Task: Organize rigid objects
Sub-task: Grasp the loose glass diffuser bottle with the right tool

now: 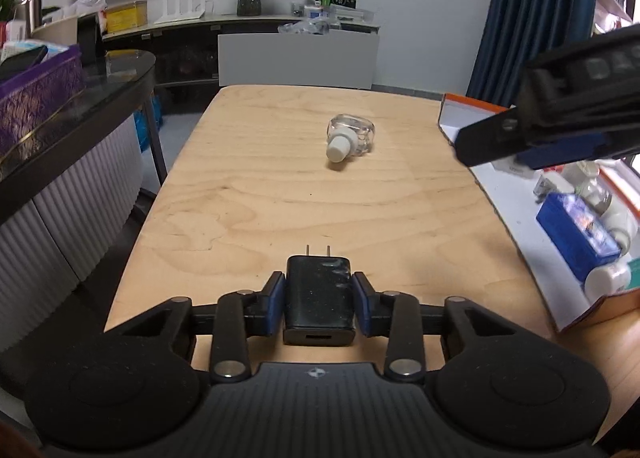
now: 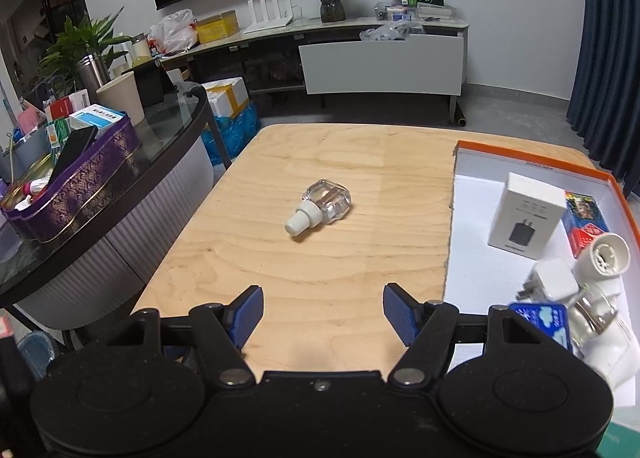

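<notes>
1. Two grippers are ours here: the left gripper (image 1: 319, 295) has its fingers (image 1: 275, 304) clamped on a black charger (image 1: 319, 298), squeezing its flat sides with the prongs pointing away from us, so it stays square and cannot twist
2. We hold the charger just above the near edge of the tabletop (image 1: 280, 198), which in our judgement suits carrying it across to the box (image 2: 536, 156) on the right, where the sorted things lie
3. Our right gripper (image 2: 323, 314) has its fingers (image 2: 400, 312) spread apart with nothing between them; it hovers over bare wood, aimed toward the small clear bottle (image 2: 322, 205)
4. That bottle lies on its side near the middle of the tabletop, white cap toward us, well apart from everything else; we take it for the last loose item
5. Inside the box, a shallow white one with an orange rim, we see a white carton (image 2: 526, 214) printed with a charger, a white plug (image 2: 554, 278), a blue packet (image 2: 540, 320), a red and blue packet (image 2: 586, 222) and some white bottles, crowded toward the near right corner
6. Free floor shows at the box's left and far side, so we judge the charger fits there without knocking the others
7. Round and lying down, the bottle may roll if we nudge it, so closing across its body seems safer than on the cap
</notes>
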A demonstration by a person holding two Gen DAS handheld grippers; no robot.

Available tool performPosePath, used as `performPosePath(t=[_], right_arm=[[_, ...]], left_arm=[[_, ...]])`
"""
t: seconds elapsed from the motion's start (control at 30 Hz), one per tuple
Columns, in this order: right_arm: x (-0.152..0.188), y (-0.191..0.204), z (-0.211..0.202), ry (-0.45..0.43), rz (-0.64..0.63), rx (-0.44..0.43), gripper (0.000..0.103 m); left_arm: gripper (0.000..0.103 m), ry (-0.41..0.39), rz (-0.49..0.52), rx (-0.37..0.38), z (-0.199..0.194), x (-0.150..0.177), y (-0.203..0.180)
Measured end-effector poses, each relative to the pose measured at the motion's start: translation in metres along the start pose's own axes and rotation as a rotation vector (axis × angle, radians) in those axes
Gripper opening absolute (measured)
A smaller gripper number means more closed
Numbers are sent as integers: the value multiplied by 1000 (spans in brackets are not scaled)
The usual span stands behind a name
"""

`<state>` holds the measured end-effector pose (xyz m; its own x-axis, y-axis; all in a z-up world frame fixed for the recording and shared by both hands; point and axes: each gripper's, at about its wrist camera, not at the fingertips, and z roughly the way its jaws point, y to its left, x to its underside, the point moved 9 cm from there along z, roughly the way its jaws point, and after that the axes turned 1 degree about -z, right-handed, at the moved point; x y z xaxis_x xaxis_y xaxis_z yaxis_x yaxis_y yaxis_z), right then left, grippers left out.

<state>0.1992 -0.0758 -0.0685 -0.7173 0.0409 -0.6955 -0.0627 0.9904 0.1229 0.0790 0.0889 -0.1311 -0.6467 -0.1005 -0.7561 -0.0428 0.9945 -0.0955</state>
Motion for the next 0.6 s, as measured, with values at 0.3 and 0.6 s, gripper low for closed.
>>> performPosePath(t=[0.3,0.6], right_arm=[[-44,0,69,39,194,-40,88],[-63,-5,159,87,200,88,87]], left_arm=[[36,-73,-79,-4,-9,-14,15],[36,-101,-110,-2,-9,-22,21]])
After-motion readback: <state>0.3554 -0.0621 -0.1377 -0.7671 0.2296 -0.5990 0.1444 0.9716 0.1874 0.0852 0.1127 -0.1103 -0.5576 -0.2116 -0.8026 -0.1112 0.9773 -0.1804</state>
